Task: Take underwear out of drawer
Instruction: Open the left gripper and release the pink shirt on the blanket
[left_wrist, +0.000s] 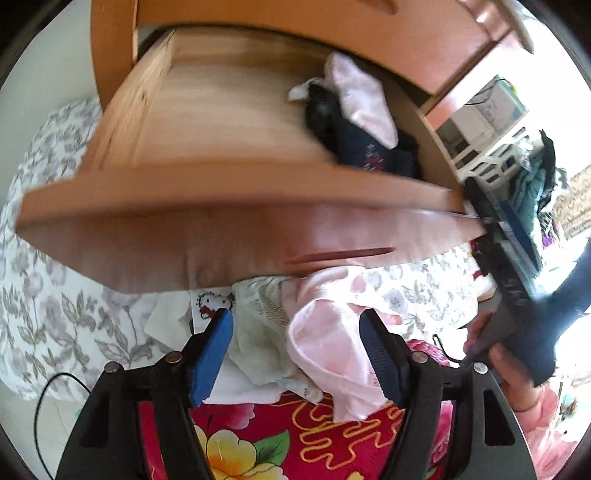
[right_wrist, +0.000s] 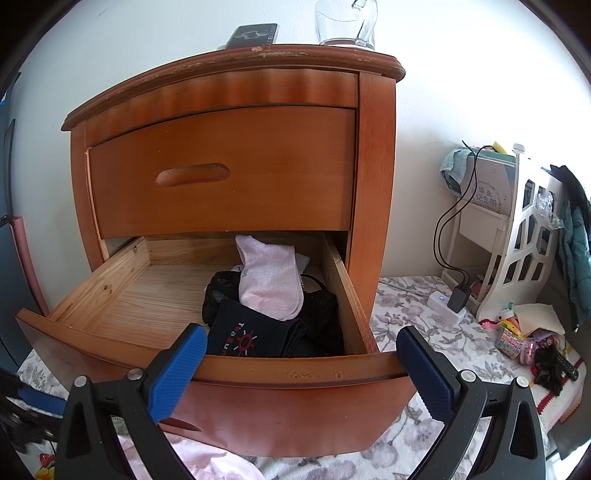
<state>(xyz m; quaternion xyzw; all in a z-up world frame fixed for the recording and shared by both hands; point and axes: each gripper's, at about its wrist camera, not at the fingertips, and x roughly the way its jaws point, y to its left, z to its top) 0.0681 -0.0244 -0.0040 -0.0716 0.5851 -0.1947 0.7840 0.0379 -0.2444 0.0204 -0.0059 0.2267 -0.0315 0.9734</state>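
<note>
The lower drawer (right_wrist: 258, 369) of a wooden nightstand stands pulled out. Inside it on the right lie a pale pink garment (right_wrist: 269, 280), a navy one with a red sun print (right_wrist: 247, 336) and black lace (right_wrist: 218, 291). My left gripper (left_wrist: 295, 317) is open, pointing down below the drawer front (left_wrist: 221, 229). Under it lie pink underwear (left_wrist: 325, 347), a pale green lace piece (left_wrist: 258, 332) and a white printed piece (left_wrist: 207, 306), on a red floral blanket (left_wrist: 295, 435). The pink piece lies loose between the pads. My right gripper (right_wrist: 301, 334) is open before the drawer's front edge, holding nothing.
The upper drawer (right_wrist: 221, 173) is shut. A glass mug (right_wrist: 345, 22) and a phone (right_wrist: 255, 35) sit on the nightstand top. To the right stand a white rack (right_wrist: 524, 236), a charger on a power strip (right_wrist: 450, 299) and small clutter (right_wrist: 535, 343) on a floral sheet (right_wrist: 424, 332).
</note>
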